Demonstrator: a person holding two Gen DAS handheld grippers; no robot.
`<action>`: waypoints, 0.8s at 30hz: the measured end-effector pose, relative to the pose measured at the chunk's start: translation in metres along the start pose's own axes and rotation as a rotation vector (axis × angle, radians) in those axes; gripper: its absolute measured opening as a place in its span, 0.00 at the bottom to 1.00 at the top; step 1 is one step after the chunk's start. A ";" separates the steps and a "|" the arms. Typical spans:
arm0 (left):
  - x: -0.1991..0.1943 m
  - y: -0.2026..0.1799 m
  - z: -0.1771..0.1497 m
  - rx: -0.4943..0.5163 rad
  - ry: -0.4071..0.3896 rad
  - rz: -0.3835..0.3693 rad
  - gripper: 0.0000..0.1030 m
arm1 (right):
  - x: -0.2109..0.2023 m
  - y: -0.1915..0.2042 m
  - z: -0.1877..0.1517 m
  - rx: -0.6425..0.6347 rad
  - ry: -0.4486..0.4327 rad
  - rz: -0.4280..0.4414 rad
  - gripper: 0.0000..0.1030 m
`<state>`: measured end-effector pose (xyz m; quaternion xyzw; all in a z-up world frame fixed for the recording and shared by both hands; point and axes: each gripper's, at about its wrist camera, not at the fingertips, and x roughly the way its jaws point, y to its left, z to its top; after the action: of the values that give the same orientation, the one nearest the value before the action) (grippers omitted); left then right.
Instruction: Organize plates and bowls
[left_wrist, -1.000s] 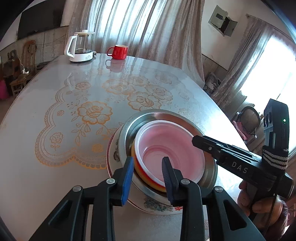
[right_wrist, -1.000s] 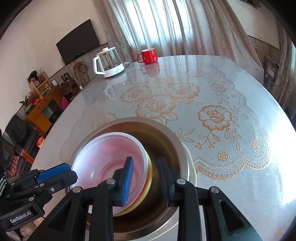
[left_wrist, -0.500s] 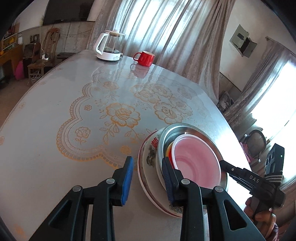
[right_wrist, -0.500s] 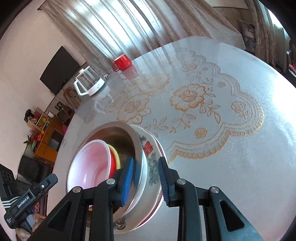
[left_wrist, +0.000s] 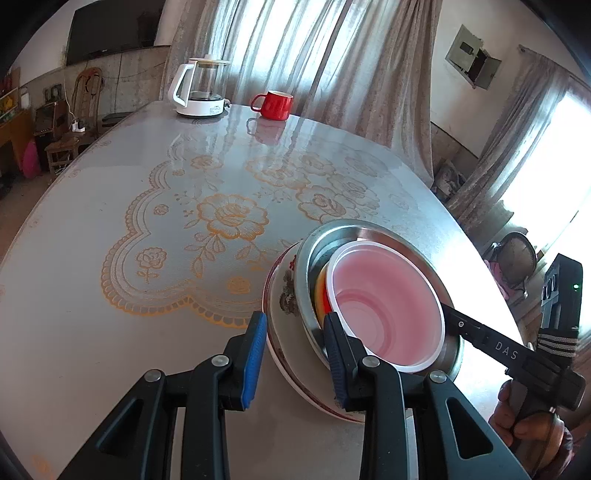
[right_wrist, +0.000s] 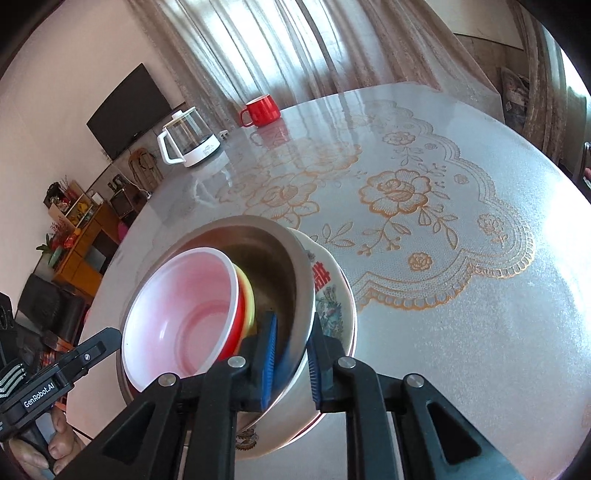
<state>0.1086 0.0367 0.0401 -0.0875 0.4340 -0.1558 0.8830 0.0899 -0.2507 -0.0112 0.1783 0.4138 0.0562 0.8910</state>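
Observation:
A stack stands on the table: a floral plate (left_wrist: 291, 350) (right_wrist: 332, 295) at the bottom, then a steel bowl (left_wrist: 354, 230) (right_wrist: 266, 258), a yellow bowl (right_wrist: 247, 291), a red bowl (right_wrist: 236, 332) and a pink bowl (left_wrist: 384, 306) (right_wrist: 177, 314) on top. My right gripper (right_wrist: 293, 325) (left_wrist: 454, 317) is shut on the steel bowl's right rim, one pad inside and one outside. On the stack's left side my left gripper (left_wrist: 294, 317) (right_wrist: 92, 347) stands open. The plate's edge and the steel rim lie between its jaws, and the outer pad is clear of the plate.
A glass kettle (left_wrist: 201, 88) (right_wrist: 188, 144) and a red mug (left_wrist: 275, 105) (right_wrist: 260, 109) stand at the far edge of the round table (left_wrist: 110, 295). The table's lace-pattern cover is bare to the left in the left wrist view. A hand (left_wrist: 528, 432) holds the right gripper.
My right gripper slid from the pink bowl's rim to the steel bowl's rim and shut on it. My left gripper shifted from astride the nested bowls' rim to the stack's left edge.

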 end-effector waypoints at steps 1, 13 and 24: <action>-0.001 0.000 -0.001 0.001 -0.005 0.009 0.32 | 0.000 0.000 0.000 -0.002 0.000 -0.001 0.15; -0.020 0.000 -0.011 0.027 -0.093 0.111 0.39 | -0.012 0.005 -0.005 -0.033 -0.049 -0.072 0.26; -0.037 -0.004 -0.031 0.051 -0.193 0.226 0.56 | -0.049 0.023 -0.022 -0.072 -0.197 -0.196 0.36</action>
<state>0.0617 0.0452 0.0502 -0.0304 0.3500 -0.0572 0.9345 0.0418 -0.2357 0.0191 0.1093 0.3375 -0.0340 0.9343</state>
